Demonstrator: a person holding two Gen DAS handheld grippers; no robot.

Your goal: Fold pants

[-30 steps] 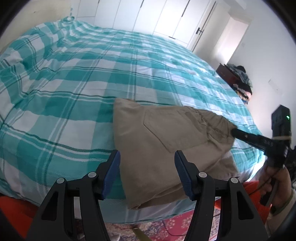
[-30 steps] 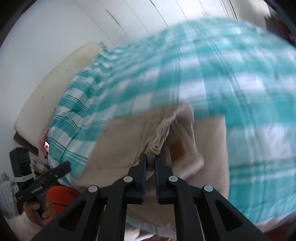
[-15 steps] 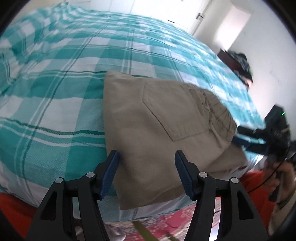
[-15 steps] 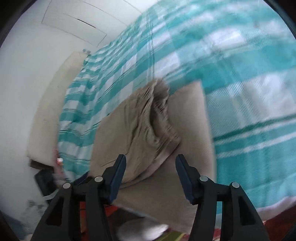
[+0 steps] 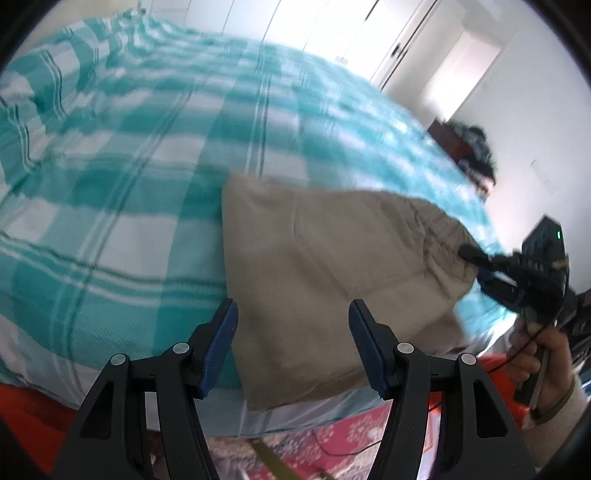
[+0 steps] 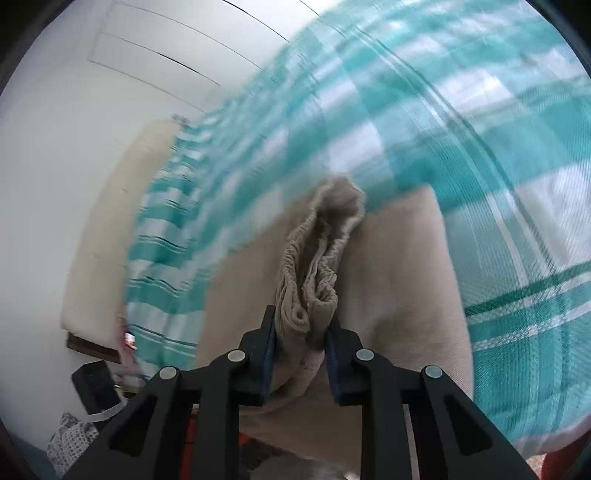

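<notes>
Folded beige pants [image 5: 332, 273] lie near the front edge of a bed, back pocket up. My left gripper [image 5: 293, 328] is open, just in front of the pants' near fold, holding nothing. My right gripper [image 6: 301, 332] is shut on the gathered elastic waistband [image 6: 317, 266] of the pants. In the left wrist view the right gripper [image 5: 476, 260] shows at the pants' right end, fingers pinching the waistband.
The bed has a teal and white checked cover [image 5: 129, 177]. White wardrobe doors [image 5: 332, 33] stand behind it. A dark dresser with clothes [image 5: 469, 147] is at the right. A red patterned rug [image 5: 351, 435] lies below the bed edge.
My right gripper was shut, opened half a second ago, and has now closed on the waistband. My left gripper stayed open near the pants' front fold.
</notes>
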